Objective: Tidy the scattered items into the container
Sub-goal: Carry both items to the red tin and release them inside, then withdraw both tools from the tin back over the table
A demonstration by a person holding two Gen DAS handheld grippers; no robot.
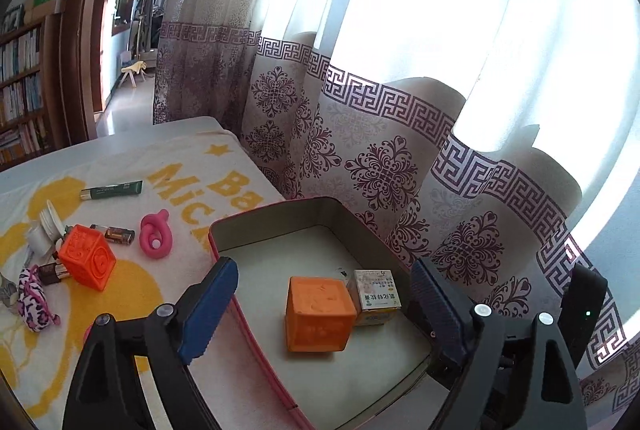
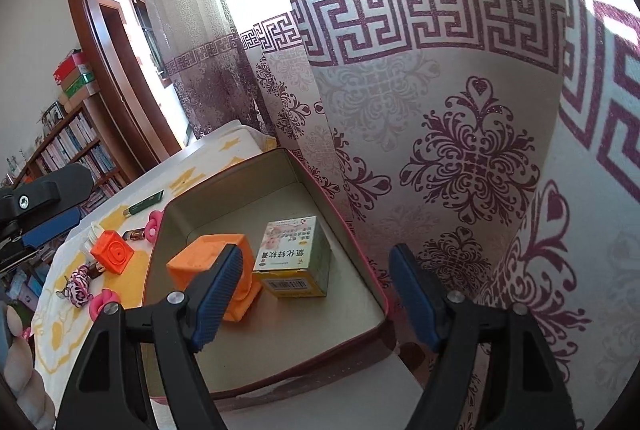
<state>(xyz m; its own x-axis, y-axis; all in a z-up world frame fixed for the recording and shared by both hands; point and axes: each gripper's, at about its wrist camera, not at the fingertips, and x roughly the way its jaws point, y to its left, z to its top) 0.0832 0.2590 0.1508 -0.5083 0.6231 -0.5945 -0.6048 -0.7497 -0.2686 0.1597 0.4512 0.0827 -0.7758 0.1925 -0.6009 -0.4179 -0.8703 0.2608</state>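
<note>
A pink-rimmed tin box (image 1: 256, 218) holds an orange cube (image 1: 318, 314) and a small medicine carton (image 1: 376, 296); the box (image 2: 224, 186), cube (image 2: 208, 258) and carton (image 2: 296, 258) also show in the right wrist view. My left gripper (image 1: 320, 310) is open and empty above the box. My right gripper (image 2: 316, 294) is open and empty over the box's near corner. Left of the box on the towel lie a second orange cube (image 1: 86, 256), a pink ring toy (image 1: 156, 234), a green tube (image 1: 112, 190), a brown tube (image 1: 116, 234) and a pink leopard scrunchie (image 1: 34, 302).
A yellow-and-white towel (image 1: 120, 166) covers the table. A patterned curtain (image 1: 360, 150) hangs close behind the box. A white cap and grey cable (image 1: 44, 230) lie at the far left. A bookshelf (image 1: 20, 90) and doorway stand beyond the table.
</note>
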